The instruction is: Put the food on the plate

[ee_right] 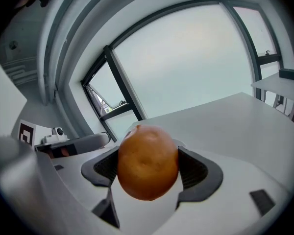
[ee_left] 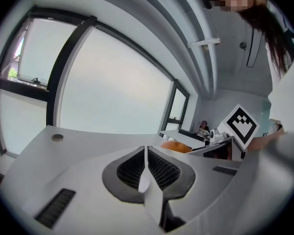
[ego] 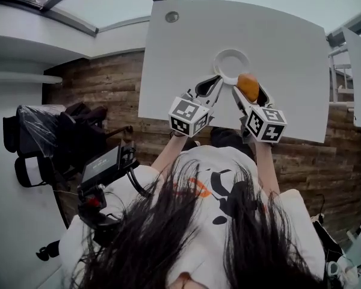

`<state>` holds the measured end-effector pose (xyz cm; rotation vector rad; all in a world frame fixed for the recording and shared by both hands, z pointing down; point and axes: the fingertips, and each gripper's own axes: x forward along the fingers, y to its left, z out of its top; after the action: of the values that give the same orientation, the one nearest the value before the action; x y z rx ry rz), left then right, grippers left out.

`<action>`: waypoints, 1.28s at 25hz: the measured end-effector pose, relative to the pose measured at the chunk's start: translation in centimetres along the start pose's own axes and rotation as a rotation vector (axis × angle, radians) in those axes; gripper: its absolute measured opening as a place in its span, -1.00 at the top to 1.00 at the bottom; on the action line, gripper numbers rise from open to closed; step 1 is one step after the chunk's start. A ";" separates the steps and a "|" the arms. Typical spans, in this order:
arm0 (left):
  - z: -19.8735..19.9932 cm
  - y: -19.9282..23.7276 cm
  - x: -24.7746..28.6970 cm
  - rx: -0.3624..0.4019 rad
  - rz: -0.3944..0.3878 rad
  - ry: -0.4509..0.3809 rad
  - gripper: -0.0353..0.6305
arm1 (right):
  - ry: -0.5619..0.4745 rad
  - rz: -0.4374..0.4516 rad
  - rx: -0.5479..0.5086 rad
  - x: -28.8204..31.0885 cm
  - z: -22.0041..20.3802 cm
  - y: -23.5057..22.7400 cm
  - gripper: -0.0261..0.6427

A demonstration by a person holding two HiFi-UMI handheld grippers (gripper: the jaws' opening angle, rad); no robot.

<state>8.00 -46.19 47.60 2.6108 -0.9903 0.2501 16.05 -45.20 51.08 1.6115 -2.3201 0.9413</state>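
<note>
Your right gripper (ego: 248, 95): jaws pinching round orange food (ego: 248, 86), one jaw each side. Food sits at near-right rim of plate (ego: 219, 70) on worktop (ego: 180, 41); height above rim unclear. Your left gripper (ego: 215, 84): jaws pressed on thin white edge, likely plate's near-left rim. Plate centre lies just ahead and left of food, so right gripper is the one to move.

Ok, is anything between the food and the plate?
Nothing visible. The right gripper holds the orange food at the plate's near rim, and the plate looks bare. The left gripper pinches the rim further along, off that path.
</note>
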 end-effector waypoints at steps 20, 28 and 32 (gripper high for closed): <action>0.2 5.5 1.9 -0.047 0.063 0.048 0.87 | 0.224 0.080 -0.363 13.5 -1.1 -1.8 -0.18; 0.0 6.0 1.7 -0.049 0.082 0.054 0.87 | 0.290 0.089 -0.444 14.9 -3.8 -2.2 -0.18; -0.2 6.3 1.6 -0.052 0.091 0.055 0.87 | 0.294 0.088 -0.439 15.1 -4.3 -2.4 -0.18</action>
<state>4.97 -51.46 49.77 2.5020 -1.0828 0.3125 11.21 -55.10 62.47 1.1256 -2.2050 0.5780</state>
